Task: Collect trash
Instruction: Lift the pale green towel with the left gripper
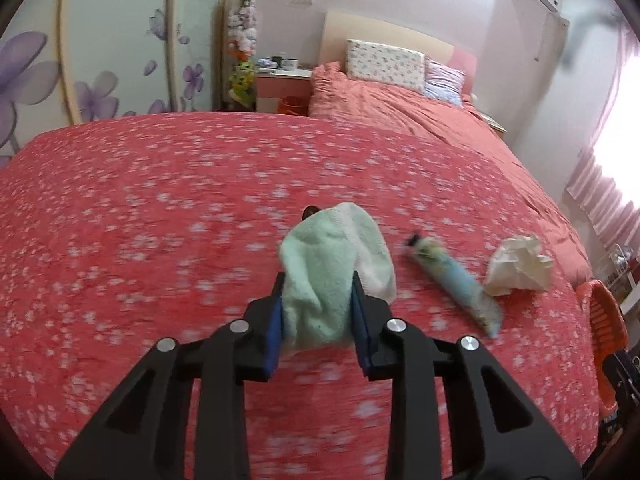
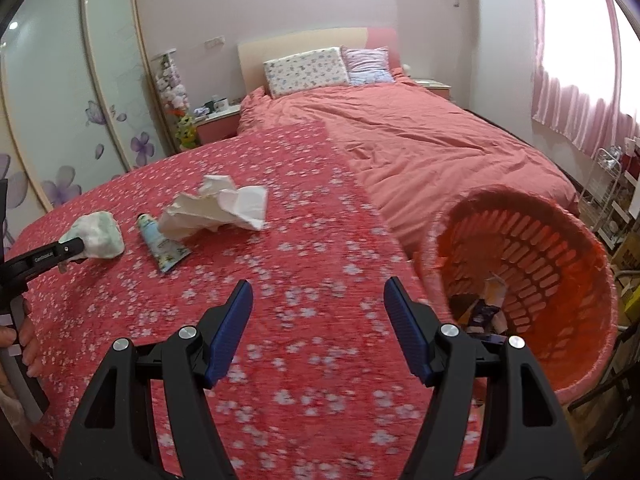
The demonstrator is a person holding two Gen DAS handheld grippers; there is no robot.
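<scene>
The left gripper [image 1: 318, 304] is clamped on the cloth [image 1: 336, 264], held over the bed [image 1: 160, 200] at its left, while the basket [image 2: 560, 240] lies far right, just beside the right gripper [image 2: 318, 320], whose jaws stand apart and empty

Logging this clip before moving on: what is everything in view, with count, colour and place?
cloth: one, pale green, held in the left tongs above the bed
tube: one, light blue, lying on the floral cover
tissue: one crumpled wad, white, on the cover beside the tube
basket: one, orange, tilted at the bed's edge, some scraps inside
cover: one, red with white flowers, over the bed's near end
pillows: two, patterned white and lilac, at the headboard
wardrobe: one, frosted doors with purple flowers, along the wall
left tongs: black with blue pads, shut on the cloth
right tongs: open, empty, over the cover
</scene>
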